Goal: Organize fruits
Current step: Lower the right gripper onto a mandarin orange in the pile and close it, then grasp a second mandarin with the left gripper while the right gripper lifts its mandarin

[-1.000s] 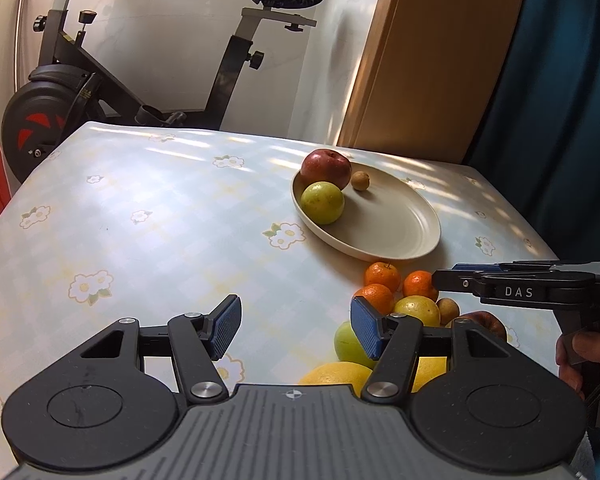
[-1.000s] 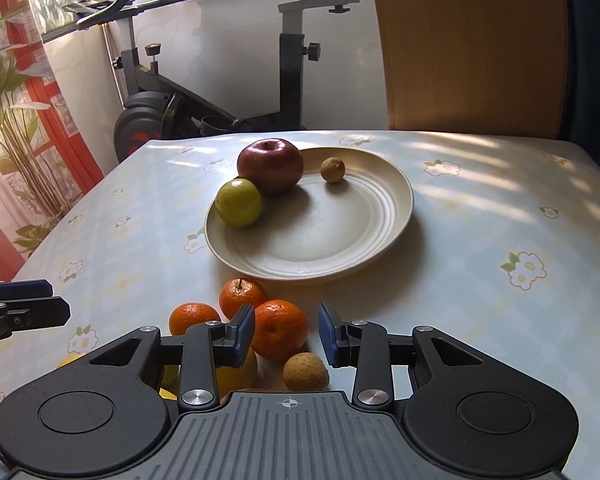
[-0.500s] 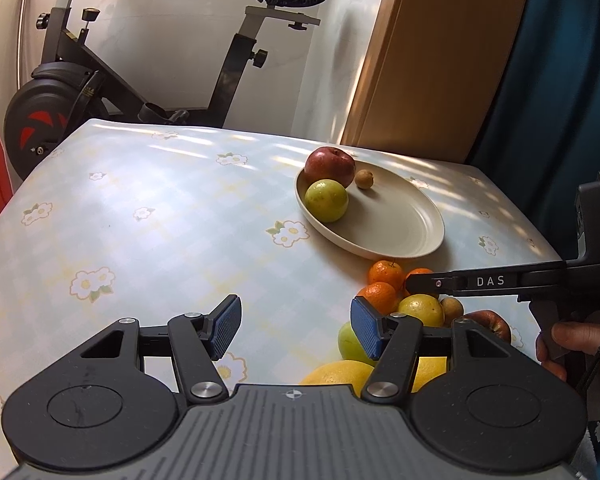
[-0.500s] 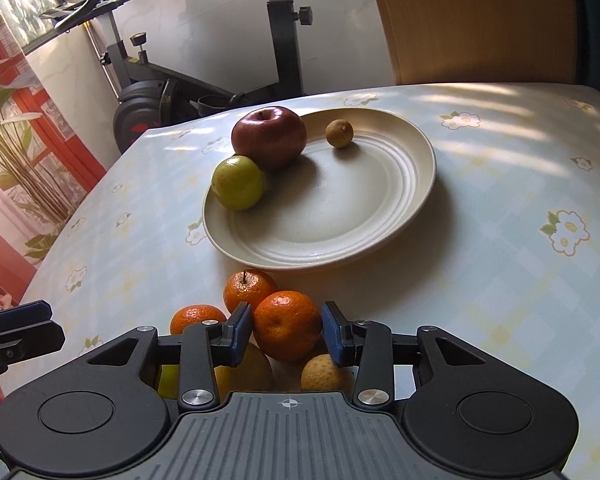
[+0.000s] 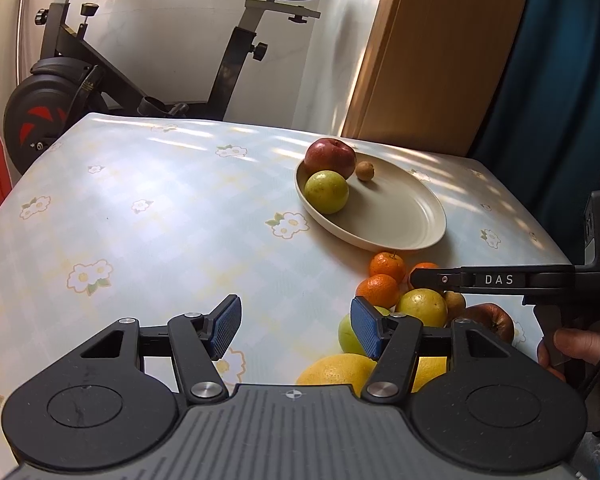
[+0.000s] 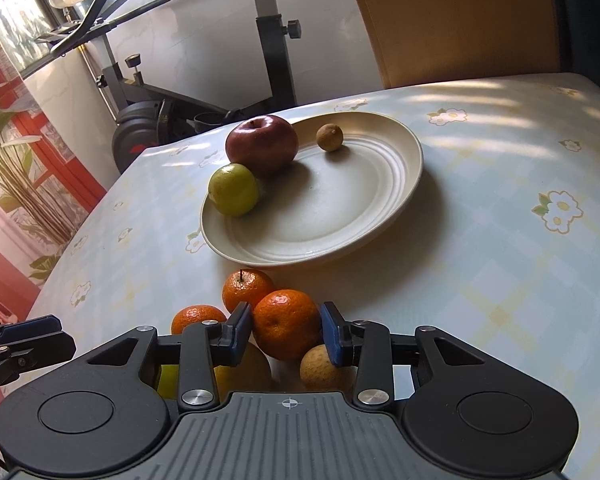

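Right gripper (image 6: pixel 286 330) pinching a mandarin (image 6: pixel 286 324) from the pile beside the plate (image 6: pixel 404 176).
Left gripper (image 5: pixel 296 322) hangs spread and empty over the table (image 5: pixel 160 220); the mandarin touches its neighbours, so it is best lifted straight up before crossing to the plate.

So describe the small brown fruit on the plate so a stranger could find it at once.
Find the cream plate on the flowered tablecloth. Three fruits sit along its far side; the small brown fruit lies alone, right of the red apple, far smaller than it or the green fruit.
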Motion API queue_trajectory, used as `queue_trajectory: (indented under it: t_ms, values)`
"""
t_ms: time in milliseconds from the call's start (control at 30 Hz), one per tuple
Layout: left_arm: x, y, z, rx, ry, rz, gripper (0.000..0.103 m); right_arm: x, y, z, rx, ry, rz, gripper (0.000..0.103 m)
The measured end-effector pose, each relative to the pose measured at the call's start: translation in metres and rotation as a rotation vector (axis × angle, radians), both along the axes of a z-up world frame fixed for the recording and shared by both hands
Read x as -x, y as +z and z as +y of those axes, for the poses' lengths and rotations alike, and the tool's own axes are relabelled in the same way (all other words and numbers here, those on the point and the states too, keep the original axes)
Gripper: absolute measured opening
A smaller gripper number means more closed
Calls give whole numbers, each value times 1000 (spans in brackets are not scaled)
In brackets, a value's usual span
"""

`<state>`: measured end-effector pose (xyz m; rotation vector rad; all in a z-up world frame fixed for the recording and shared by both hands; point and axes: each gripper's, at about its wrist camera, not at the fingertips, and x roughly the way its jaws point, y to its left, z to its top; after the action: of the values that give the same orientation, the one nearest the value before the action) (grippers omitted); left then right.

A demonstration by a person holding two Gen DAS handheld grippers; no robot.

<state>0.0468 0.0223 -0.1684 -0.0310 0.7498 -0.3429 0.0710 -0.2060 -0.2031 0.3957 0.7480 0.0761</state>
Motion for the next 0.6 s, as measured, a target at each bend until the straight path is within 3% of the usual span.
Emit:
queue_trajectory:
  t_ms: [600]
  values:
    - [0, -5, -11, -10, -38, 4, 63, 41, 26, -15, 109, -86, -145, 34]
